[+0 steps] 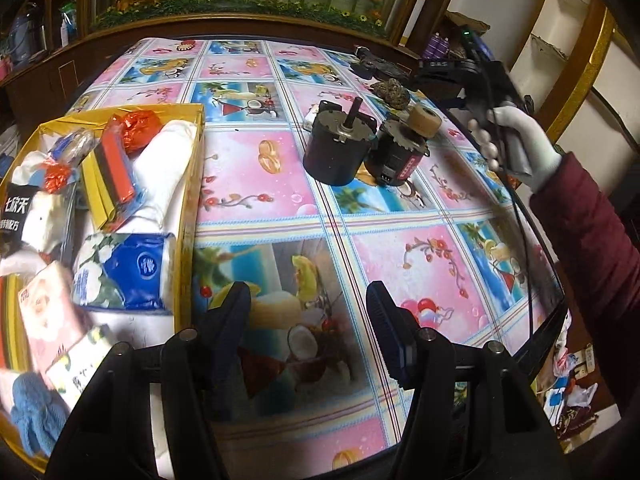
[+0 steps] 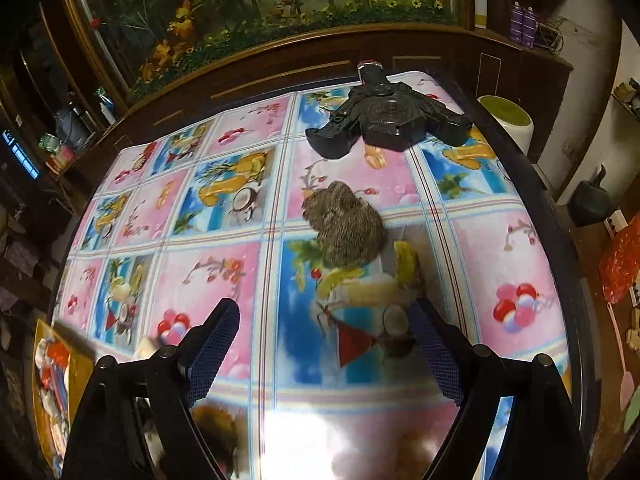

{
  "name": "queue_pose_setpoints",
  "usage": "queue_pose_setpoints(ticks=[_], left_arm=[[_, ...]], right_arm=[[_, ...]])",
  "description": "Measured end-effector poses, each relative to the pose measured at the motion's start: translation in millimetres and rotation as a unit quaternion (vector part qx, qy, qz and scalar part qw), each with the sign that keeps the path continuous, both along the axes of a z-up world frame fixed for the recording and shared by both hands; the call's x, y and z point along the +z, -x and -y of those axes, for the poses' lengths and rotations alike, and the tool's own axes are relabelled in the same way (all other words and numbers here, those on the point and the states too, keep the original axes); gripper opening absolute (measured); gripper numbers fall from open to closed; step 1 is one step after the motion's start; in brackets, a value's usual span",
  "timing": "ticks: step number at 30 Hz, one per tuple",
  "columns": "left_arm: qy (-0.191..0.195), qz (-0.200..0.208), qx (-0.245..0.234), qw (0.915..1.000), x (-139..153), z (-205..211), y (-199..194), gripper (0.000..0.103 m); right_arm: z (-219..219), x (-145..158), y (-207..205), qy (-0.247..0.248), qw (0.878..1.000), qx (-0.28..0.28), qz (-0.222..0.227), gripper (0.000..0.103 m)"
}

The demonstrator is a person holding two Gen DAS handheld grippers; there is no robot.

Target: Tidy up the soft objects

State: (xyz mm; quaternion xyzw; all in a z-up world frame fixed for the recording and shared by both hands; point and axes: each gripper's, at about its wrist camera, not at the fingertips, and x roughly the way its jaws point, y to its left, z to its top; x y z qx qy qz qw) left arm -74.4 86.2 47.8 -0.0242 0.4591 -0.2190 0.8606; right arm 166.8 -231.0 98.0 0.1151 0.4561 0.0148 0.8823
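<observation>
**Both tongs hanging empty over the glossy table**

In the left wrist view, the left tongs (image 1: 308, 320) are standing part-spread with nothing between their ribbed dark-blue pads, hovering over the slick, shiny table (image 1: 280, 184) and its cloth of pink and blue picture squares. Just to their left, a yellow cardboard box (image 1: 188, 216) is holding the soft things: a crinkly blue-and-white tissue pack (image 1: 124, 272), a pink pack (image 1: 44, 312), a fuzzy blue knit piece (image 1: 32, 412), a white rolled cloth (image 1: 160, 176) and an orange-and-yellow sponge block (image 1: 116, 168). Farther off, two hard dark cylinders (image 1: 360, 148) with stub shafts are standing side by side.

In the right wrist view, the right tongs (image 2: 324, 344) are gaping wide and empty, their mesh-textured pads apart above the table. Beyond them, a brown fuzzy rounded bundle (image 2: 344, 224) is lying alone on the cloth, and farther still a black three-armed plastic piece (image 2: 384, 120) is resting near the far edge.
</observation>
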Motion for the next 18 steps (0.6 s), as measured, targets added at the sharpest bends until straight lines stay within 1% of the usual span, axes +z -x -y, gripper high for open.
queue_pose_setpoints(ticks=[2, 5, 7, 9, 10, 11, 12, 13, 14, 16, 17, 18], left_arm=[[0.003, -0.003, 0.003, 1.0, 0, -1, -7, 0.059], [0.01, -0.012, 0.003, 0.9999, -3, -2, -17, 0.059], [0.016, -0.019, 0.0, 0.9997, -3, -1, -25, 0.059], [0.034, -0.027, -0.004, 0.9991, 1, -2, -36, 0.059], [0.049, -0.032, -0.005, 0.9983, 4, -2, -43, 0.059], [0.066, -0.036, -0.006, 0.9972, 9, -2, -52, 0.059], [0.083, -0.037, -0.005, 0.9959, 17, -3, -62, 0.059], [0.095, -0.035, -0.002, 0.9949, 24, -3, -71, 0.059], [0.102, -0.034, 0.0, 0.9942, 31, -2, -79, 0.059], [0.109, -0.037, -0.003, 0.9934, 44, 5, -102, 0.067], [0.109, -0.039, -0.006, 0.9933, 48, 10, -116, 0.068], [0.104, -0.045, -0.011, 0.9935, 51, 17, -130, 0.068]], right_arm=[[-5, -8, -26, 0.005, 1.0, -0.001, -0.013, 0.087], [-8, -18, -52, 0.015, 1.0, -0.001, -0.024, 0.087], [-9, -27, -66, 0.034, 0.999, 0.007, -0.04, 0.087], [-12, -34, -76, 0.056, 0.997, 0.013, -0.049, 0.087], [-14, -37, -80, 0.062, 0.997, 0.018, -0.052, 0.085], [-15, -40, -83, 0.058, 0.996, 0.027, -0.055, 0.08], [-18, -42, -83, 0.057, 0.996, 0.032, -0.057, 0.062], [-19, -43, -81, 0.053, 0.996, 0.04, -0.062, 0.038], [-21, -46, -78, 0.043, 0.995, 0.054, -0.07, 0.035], [-21, -47, -69, 0.037, 0.995, 0.061, -0.072, 0.032], [-21, -48, -63, 0.033, 0.995, 0.065, -0.07, 0.031], [-20, -48, -56, 0.024, 0.995, 0.069, -0.069, 0.027]])
